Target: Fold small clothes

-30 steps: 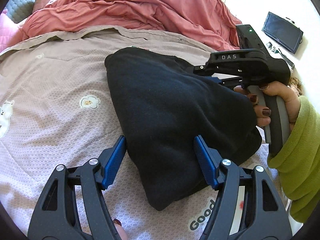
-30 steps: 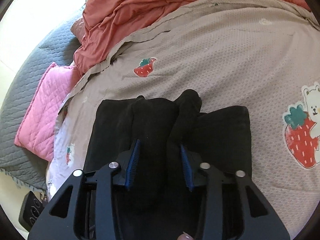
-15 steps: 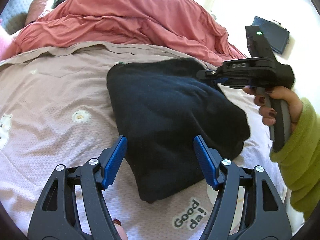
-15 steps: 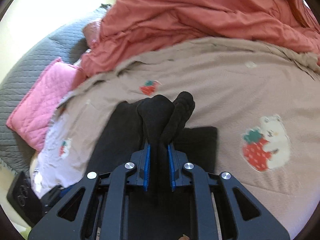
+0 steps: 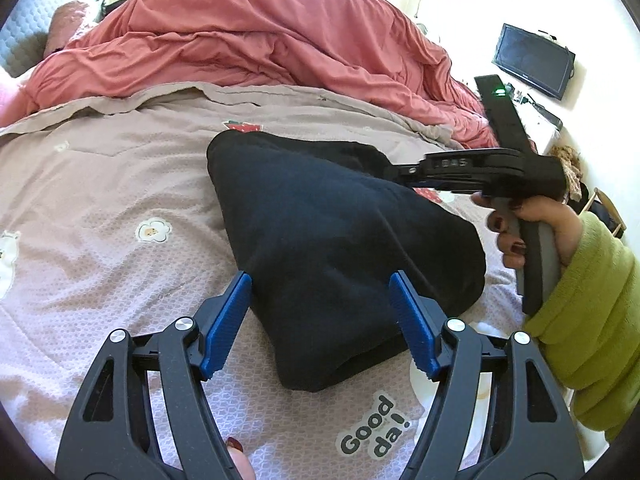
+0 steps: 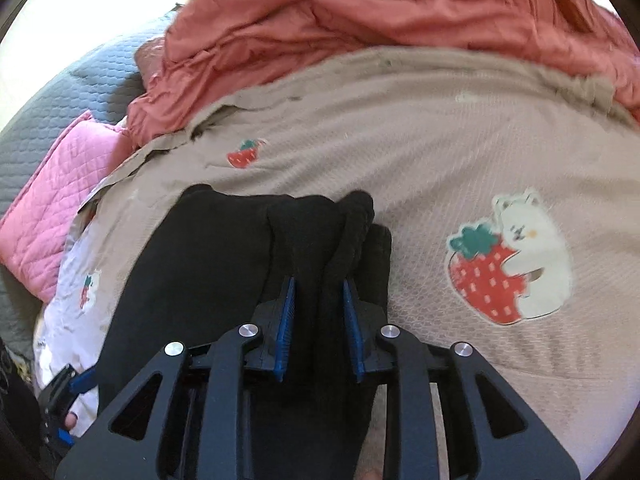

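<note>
A black garment [image 5: 328,232] lies bunched on the beige patterned bedspread [image 5: 100,200]. My left gripper [image 5: 320,312] is open, its blue pads on either side of the garment's near end, not gripping it. My right gripper [image 6: 318,304] is shut on a bunched fold of the black garment [image 6: 192,280] and holds that edge lifted above the bed. In the left wrist view the right gripper [image 5: 394,170] pinches the garment's far right edge, held by a hand in a green sleeve.
A rumpled coral duvet [image 5: 260,40] fills the back of the bed. A pink quilted pillow [image 6: 52,200] and a grey quilt [image 6: 60,92] lie at the left. A dark monitor [image 5: 532,60] stands on a white desk at the right.
My right gripper closed on the garment's fold and lifted it off the bed. The left gripper stayed open around the near end.
</note>
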Demonstrator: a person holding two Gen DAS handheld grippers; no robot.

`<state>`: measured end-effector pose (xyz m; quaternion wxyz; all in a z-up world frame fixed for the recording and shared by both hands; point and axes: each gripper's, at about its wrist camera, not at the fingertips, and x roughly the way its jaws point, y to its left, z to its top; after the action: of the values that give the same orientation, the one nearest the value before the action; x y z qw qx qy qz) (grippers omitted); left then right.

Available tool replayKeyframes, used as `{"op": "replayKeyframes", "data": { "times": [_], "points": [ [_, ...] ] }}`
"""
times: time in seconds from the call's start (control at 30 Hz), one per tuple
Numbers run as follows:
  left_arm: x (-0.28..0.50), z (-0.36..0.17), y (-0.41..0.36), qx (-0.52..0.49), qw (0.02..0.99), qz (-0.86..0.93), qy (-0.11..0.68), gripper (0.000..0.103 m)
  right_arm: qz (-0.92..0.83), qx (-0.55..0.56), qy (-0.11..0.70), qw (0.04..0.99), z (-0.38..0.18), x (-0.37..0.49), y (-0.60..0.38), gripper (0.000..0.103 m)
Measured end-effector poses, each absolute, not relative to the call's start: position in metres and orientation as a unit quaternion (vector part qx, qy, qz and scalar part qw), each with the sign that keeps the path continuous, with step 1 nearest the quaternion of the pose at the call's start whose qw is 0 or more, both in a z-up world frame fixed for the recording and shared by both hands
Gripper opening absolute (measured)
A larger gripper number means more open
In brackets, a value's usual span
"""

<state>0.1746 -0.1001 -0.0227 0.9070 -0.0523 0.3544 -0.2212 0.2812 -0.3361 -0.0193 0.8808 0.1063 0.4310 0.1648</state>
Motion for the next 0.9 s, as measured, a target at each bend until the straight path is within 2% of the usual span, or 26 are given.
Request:
{"op": "replayKeyframes", "data": {
  "times": [0.23,0.6,0.77,0.9],
  "points": [
    [0.172,-0.017,-0.097,-0.057,0.909,-0.215,0.353,0.064,0.236,0.075,0.386,0.889,0.011,0.227,-0.338,0.038],
    [0.176,-0.014,-0.068,-0.112,0.903,-0.200,0.362,0.065,0.306,-0.058,0.396,0.864,0.002,0.161,-0.325,0.042],
    [0.177,-0.017,-0.072,-0.114,0.899,-0.208,0.369,0.065,0.325,-0.104,0.395,0.853,-0.007,0.160,-0.314,0.043],
    [0.181,-0.020,-0.080,-0.113,0.894,-0.207,0.382,0.065,0.339,-0.116,0.401,0.843,-0.017,0.174,-0.306,0.048]
  ]
}}
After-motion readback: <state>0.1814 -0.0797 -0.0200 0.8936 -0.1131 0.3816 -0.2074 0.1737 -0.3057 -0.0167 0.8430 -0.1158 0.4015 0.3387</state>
